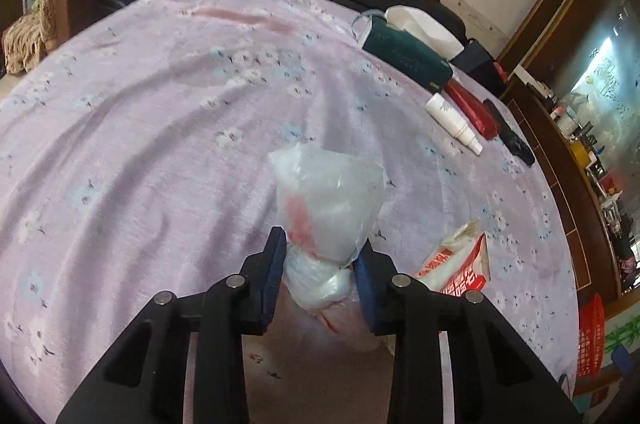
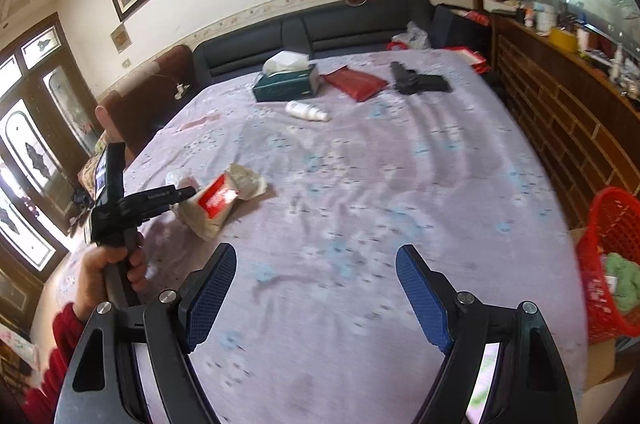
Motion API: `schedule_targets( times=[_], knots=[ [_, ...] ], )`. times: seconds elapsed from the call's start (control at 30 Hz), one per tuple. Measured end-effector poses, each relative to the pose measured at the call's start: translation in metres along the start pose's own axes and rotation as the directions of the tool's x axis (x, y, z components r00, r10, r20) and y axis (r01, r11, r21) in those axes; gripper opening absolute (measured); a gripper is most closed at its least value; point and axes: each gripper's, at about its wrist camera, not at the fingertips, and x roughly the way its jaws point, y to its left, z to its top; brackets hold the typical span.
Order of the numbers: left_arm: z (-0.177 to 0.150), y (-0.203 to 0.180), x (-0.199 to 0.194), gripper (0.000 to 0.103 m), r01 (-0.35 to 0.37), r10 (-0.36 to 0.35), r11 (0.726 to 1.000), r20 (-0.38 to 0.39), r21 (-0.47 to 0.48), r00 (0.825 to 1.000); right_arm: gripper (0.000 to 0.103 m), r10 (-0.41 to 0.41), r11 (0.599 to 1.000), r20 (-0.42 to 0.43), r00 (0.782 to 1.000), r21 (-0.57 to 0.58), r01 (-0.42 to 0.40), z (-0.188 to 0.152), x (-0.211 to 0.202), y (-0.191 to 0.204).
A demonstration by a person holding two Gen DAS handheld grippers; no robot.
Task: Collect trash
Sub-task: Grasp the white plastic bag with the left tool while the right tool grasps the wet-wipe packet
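Observation:
A crumpled clear plastic bag [image 1: 328, 200] with red print lies on the lilac bedspread [image 1: 160, 144], and my left gripper [image 1: 320, 252] is shut on its lower part. Just right of it lies a torn red-and-white wrapper [image 1: 460, 264]. In the right wrist view a hand holds the left gripper [image 2: 176, 194] at the bed's left edge, touching that wrapper [image 2: 216, 200]; only a scrap of the bag [image 2: 174, 178] shows there. My right gripper [image 2: 316, 264] hangs open above bare bedspread [image 2: 340, 184], with nothing between its fingers.
A red mesh basket [image 2: 612, 264] with green cloth inside stands off the bed's right side. At the far end lie a green tissue box [image 2: 286, 84], a white bottle [image 2: 308, 111], a red pouch [image 2: 356, 80] and a black pistol-shaped object [image 2: 420, 80]. A wooden cabinet [image 2: 560, 112] runs along the right.

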Motion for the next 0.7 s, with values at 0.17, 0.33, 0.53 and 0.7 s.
schedule_targets(
  times=[0.17,0.33,0.53,0.7],
  knots=[
    [0.004,0.008,-0.019,0.031,-0.074,0.075,0.997,0.107,-0.014,0.991,0.086,0.081,0.996,-0.069,0.994,0.043,-0.078,0.021,0.051,0.033],
    [0.005,0.011,-0.036,0.031,-0.196,0.197,0.980,0.218,-0.027,0.956,0.086,0.140,0.984,-0.169,0.976,0.132,-0.118,0.041,0.122,0.061],
    [0.007,0.013,-0.039,0.031,-0.221,0.223,0.975,0.239,-0.035,0.945,0.086,0.119,0.980,-0.262,0.958,0.185,-0.072,0.054,0.190,0.089],
    [0.007,0.024,-0.044,0.031,-0.220,0.235,0.971,0.242,-0.089,0.941,0.086,0.022,0.993,-0.282,0.959,0.115,0.011,0.062,0.216,0.117]
  ],
)
